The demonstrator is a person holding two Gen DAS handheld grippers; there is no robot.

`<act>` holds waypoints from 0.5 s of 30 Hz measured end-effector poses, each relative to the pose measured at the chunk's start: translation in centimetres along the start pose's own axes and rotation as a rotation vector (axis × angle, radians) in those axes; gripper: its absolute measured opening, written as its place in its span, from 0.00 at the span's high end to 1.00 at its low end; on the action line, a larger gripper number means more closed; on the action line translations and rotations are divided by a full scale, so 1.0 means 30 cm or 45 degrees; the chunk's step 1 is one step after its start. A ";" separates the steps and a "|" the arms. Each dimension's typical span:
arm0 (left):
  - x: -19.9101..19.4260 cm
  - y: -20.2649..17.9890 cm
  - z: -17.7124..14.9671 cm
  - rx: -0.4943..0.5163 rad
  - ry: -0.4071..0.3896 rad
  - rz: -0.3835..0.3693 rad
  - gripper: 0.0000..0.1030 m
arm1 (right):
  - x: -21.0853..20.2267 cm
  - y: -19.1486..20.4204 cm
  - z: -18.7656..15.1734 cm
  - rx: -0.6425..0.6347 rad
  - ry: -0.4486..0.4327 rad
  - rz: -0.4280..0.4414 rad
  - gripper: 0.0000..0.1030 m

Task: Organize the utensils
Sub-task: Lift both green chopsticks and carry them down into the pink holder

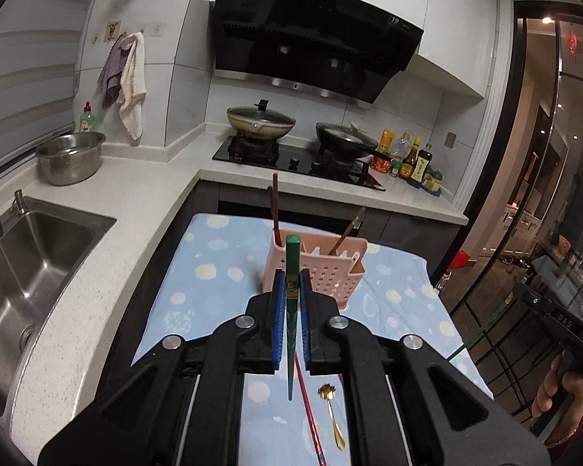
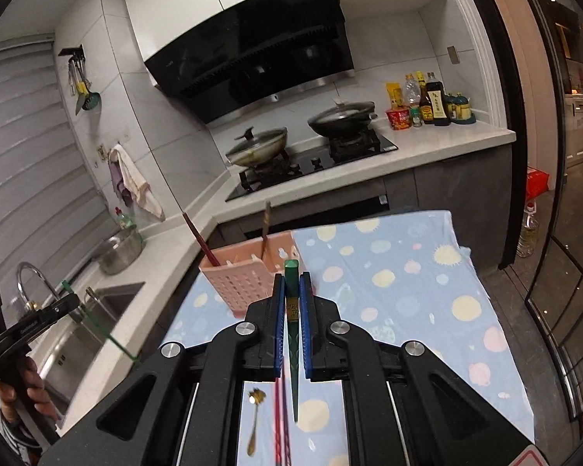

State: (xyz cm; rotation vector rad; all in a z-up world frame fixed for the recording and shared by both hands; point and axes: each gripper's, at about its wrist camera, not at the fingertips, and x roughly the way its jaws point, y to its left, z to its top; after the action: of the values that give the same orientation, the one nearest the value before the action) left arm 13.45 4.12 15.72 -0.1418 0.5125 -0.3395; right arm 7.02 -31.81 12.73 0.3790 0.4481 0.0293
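My left gripper (image 1: 291, 285) is shut on a green chopstick (image 1: 291, 330), held upright above the table, just in front of the pink perforated utensil basket (image 1: 322, 272). My right gripper (image 2: 291, 291) is shut on another green chopstick (image 2: 292, 349), with the pink basket (image 2: 245, 275) ahead to the left. The basket holds a dark red chopstick (image 1: 275, 209) and a brown-handled utensil (image 1: 348, 231). On the cloth below lie a red chopstick (image 1: 309, 407) and a gold spoon (image 1: 332, 415); they also show in the right wrist view as the red chopsticks (image 2: 280, 419) and the spoon (image 2: 254, 419).
The table wears a blue spotted cloth (image 1: 213, 272). Behind it runs a counter with a stove, two lidded pans (image 1: 260, 118), sauce bottles (image 1: 412, 159), a steel bowl (image 1: 70, 157) and a sink (image 1: 27, 256). A glass door (image 1: 544, 213) stands at the right.
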 end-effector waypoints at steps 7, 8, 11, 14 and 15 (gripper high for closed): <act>0.067 -0.050 0.186 0.028 -0.124 -0.035 0.93 | 0.086 0.082 0.148 -0.029 -0.097 0.064 0.93; 0.084 -0.056 0.217 0.028 -0.142 -0.041 0.93 | 0.109 0.098 0.174 -0.036 -0.109 0.077 0.93; 0.129 -0.073 0.296 0.033 -0.184 -0.049 0.93 | 0.173 0.141 0.234 -0.064 -0.135 0.093 0.93; 0.173 -0.092 0.368 0.047 -0.231 -0.056 0.93 | 0.250 0.182 0.292 -0.083 -0.150 0.110 0.93; 0.187 -0.095 0.387 0.050 -0.243 -0.054 0.93 | 0.278 0.192 0.310 -0.082 -0.154 0.117 0.93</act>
State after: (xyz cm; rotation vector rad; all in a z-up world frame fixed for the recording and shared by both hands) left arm 23.05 0.06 23.79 -0.1458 0.3143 -0.3732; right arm 18.83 -28.80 19.08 0.3360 0.3094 0.1092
